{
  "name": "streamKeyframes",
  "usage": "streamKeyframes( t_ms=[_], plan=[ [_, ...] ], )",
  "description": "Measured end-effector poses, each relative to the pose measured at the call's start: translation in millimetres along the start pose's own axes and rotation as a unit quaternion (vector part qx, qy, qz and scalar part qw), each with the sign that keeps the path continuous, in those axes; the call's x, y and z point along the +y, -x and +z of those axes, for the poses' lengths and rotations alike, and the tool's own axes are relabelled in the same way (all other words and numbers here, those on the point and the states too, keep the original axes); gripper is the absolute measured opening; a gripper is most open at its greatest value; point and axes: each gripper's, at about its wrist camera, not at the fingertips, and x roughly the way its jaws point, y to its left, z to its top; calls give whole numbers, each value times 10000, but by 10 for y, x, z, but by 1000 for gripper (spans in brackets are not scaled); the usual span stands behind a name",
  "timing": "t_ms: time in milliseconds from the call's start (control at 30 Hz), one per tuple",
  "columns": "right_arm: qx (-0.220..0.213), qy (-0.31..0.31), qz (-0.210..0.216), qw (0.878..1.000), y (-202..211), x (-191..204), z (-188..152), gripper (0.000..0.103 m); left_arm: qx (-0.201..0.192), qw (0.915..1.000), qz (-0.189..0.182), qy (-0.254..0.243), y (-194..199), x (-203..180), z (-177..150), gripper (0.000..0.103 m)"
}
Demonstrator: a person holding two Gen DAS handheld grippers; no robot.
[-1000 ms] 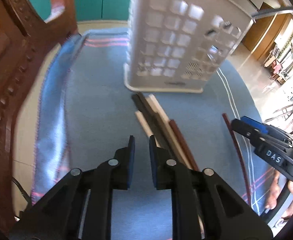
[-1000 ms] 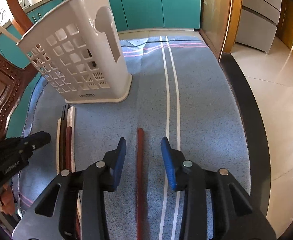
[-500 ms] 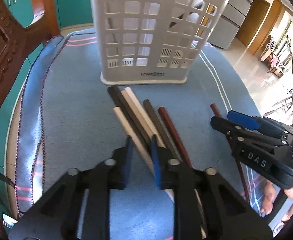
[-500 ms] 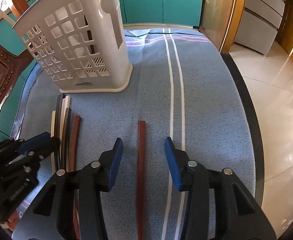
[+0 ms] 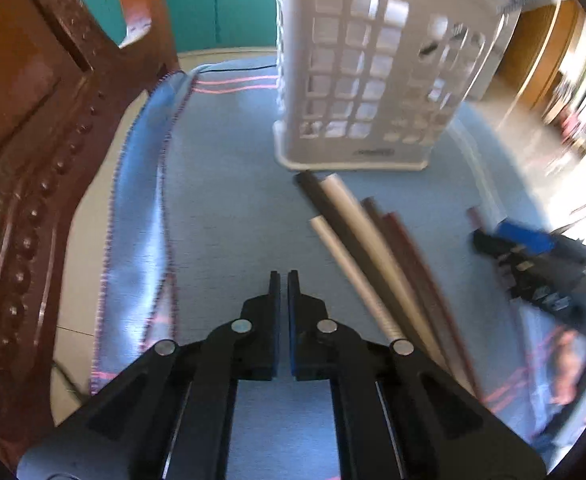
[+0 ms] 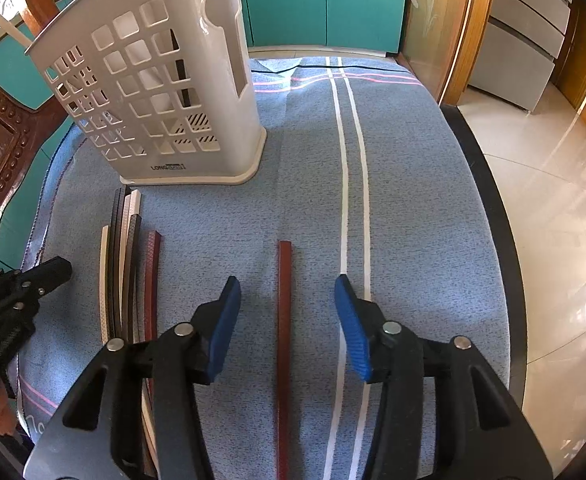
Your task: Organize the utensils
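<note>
Across the middle of both views spreads a blue cloth [image 6: 413, 208] covering a table, with two white stripes running up the right-wrist view and thin pink lines crossing them near the top. At the upper left of that view stands a white plastic holder [image 6: 161, 92] with square cut-outs and a spoon-shaped slot, upright on the cloth. Below it, at the left, lies a bundle of chopsticks [image 6: 127, 264], cream, dark and reddish, side by side and pointing toward the holder's base. One red chopstick [image 6: 284, 320] lies apart from them, lengthwise in the lower centre, between the blue pads of the right gripper [image 6: 287, 300]; its jaws are opening and do not touch the stick. In the left-wrist view, which is blurred, the left gripper [image 5: 284, 280] sits at the bottom centre with its jaws together and nothing between them, over bare cloth just left of the bundle. A carved brown wooden chair back [image 5: 25, 152] fills the left edge of that view. Teal cabinet doors [image 6: 325, 0] line the far wall at the top, a wood-framed glass panel [image 6: 437, 20] stands at the upper right, and pale glossy floor tiles [image 6: 553, 208] run down the right side beyond the table's dark rim [image 6: 489, 200].
</note>
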Motion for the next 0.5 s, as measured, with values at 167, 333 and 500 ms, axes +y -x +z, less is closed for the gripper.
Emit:
streamKeyframes(
  t_ms=[167, 333, 500],
  plan=[
    [-54, -53, 3, 10000, 50, -49, 5, 52, 17, 9991, -413, 100, -5, -18, 27, 7],
    [-62, -57, 15, 10000, 78, -59, -1, 56, 173, 9975, -690, -2, -94, -182, 55, 22],
    [-99, -30, 107, 9999, 127, -51, -13, 57, 183, 9974, -690, -113, -119, -403, -51, 29]
  ],
)
